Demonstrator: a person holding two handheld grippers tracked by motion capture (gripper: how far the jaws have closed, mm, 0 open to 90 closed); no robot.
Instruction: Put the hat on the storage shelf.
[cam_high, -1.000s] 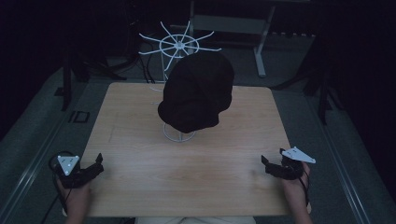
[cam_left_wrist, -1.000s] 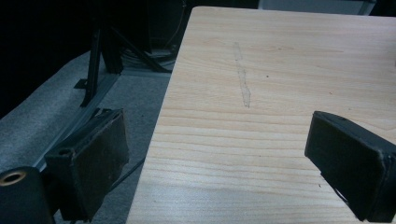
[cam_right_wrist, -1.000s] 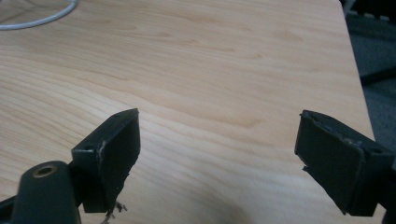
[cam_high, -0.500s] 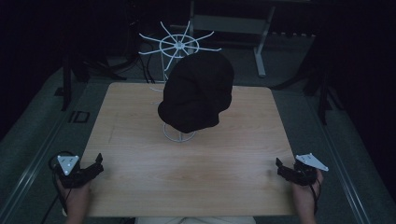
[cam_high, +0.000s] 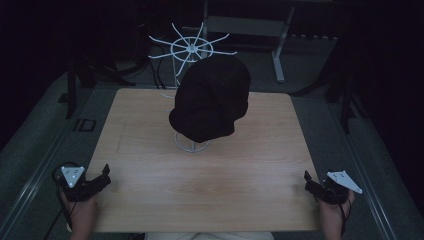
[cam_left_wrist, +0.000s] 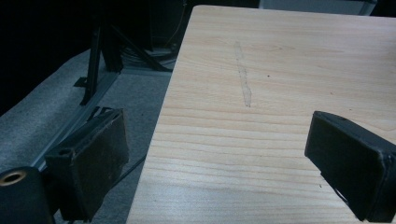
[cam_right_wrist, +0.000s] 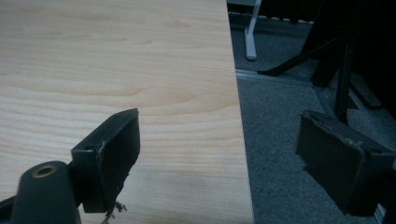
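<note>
Resting at the near left corner of the table (cam_high: 150, 200), the left tongs (cam_high: 106, 175) sit in a hand (cam_high: 82, 215) that comes in from the bottom edge of the high view, a grey three-cornered plate on top. State of the left tongs: wide apart, nothing between them; in the left gripper view one black jaw hangs over the grey carpet (cam_left_wrist: 60, 121) beside the table edge and the other over the pale wood. At the near right corner, the right tongs (cam_high: 309, 182) sit in the other hand (cam_high: 332, 217), likewise topped by a grey plate. State of the right tongs: wide apart and holding nothing; in the right gripper view one jaw stands over the wood and the other over the carpet past the table's right edge. Item on the table, toward the middle and far half: a black hat (cam_high: 212, 102), dark and rounded, set on a white wire stand (cam_high: 191, 144) whose ring base rests on the wood. The hat is well apart from both tongs, lying between them and farther back. Behind the table: a second white wire rack (cam_high: 190, 49) with spokes spreading from a hub, bare of any load. Also behind: a grey metal frame leg (cam_high: 279, 55) on the carpet, and dark stands at either side. Surroundings dim; finer detail of the hat's fabric cannot be told.
</note>
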